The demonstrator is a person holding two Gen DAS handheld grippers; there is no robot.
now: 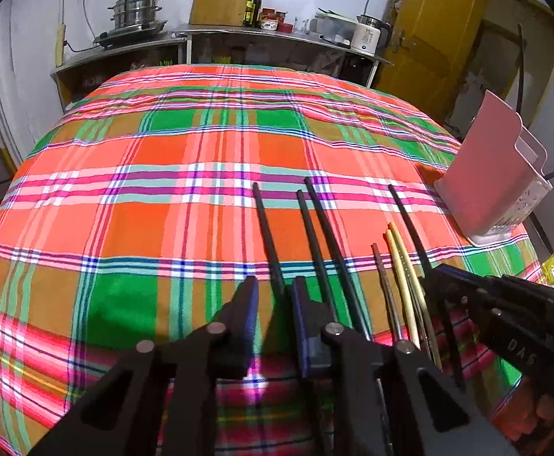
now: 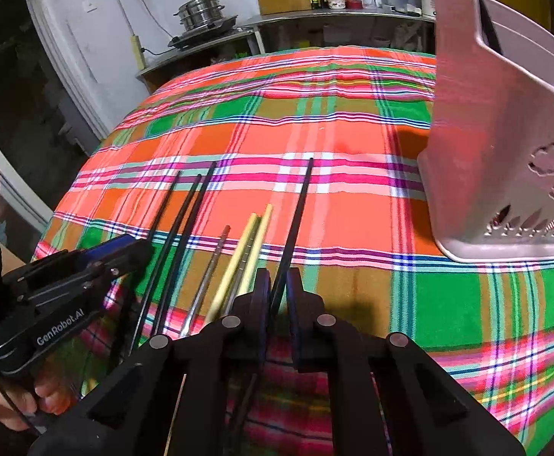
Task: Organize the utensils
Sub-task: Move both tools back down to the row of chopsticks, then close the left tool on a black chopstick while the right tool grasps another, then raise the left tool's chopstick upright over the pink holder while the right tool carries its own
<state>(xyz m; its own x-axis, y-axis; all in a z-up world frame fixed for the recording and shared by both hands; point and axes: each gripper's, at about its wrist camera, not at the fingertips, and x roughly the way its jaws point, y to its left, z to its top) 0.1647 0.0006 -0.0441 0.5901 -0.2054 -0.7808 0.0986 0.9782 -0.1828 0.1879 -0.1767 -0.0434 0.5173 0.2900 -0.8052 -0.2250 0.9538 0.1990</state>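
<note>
Several chopsticks lie side by side on a plaid tablecloth [image 1: 163, 190]. In the left wrist view my left gripper [image 1: 275, 296] is partly open around the leftmost black chopstick [image 1: 265, 228], its jaws a small gap off the stick. Two more black chopsticks [image 1: 326, 235], a metal one [image 1: 385, 285] and yellow ones [image 1: 400, 266] lie to the right. In the right wrist view my right gripper [image 2: 279, 285] is nearly closed on the rightmost black chopstick [image 2: 299, 209]. A pink utensil holder [image 2: 497, 133] stands upright at the right; it also shows in the left wrist view [image 1: 493, 174].
The left gripper body [image 2: 68, 277] and a hand show at the left of the right wrist view. The right gripper [image 1: 497, 304] shows at the right of the left wrist view. A counter [image 1: 239, 34] with a steel pot [image 1: 136, 11], bottles and a kettle stands behind.
</note>
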